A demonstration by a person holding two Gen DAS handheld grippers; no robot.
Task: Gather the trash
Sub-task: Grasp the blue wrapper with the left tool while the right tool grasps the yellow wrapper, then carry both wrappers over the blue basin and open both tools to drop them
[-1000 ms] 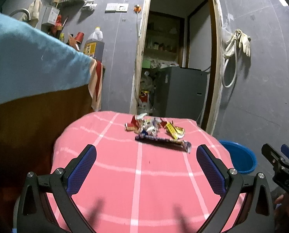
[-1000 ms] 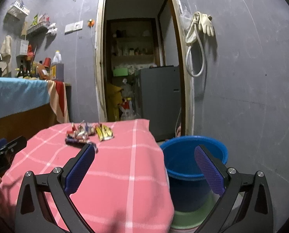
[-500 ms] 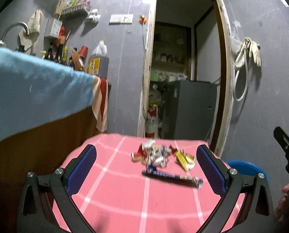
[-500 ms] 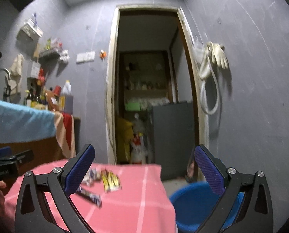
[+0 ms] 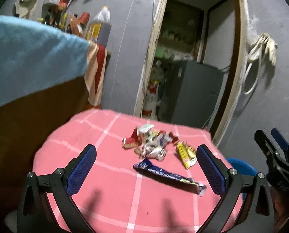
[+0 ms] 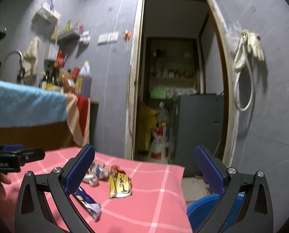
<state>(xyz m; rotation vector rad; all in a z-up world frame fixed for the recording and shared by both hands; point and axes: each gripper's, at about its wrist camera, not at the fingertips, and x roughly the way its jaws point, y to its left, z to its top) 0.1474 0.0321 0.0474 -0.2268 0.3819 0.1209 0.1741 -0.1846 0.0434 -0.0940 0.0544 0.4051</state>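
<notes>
We held our left claw (image 5: 146, 167) wide open above the pink counter (image 5: 97, 174), gripping nothing. Our right claw (image 6: 144, 167) was spread open too, empty. The wrappers (image 5: 154, 145) lay heaped mid-counter, a long dark wrapper (image 5: 167, 174) nearest us, the blue bucket (image 6: 200, 205) beside the counter's edge.

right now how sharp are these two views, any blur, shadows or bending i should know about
Left wrist view: the wrapper pile and the shelf clutter are smeared by motion blur, the door frame bows from the fisheye, and two soft finger shadows fall on the pink tablecloth. Right wrist view: the yellow wrapper and blue wrapper are blurred, the room is dim, and the hanging gloves cast a shadow on the wall.
</notes>
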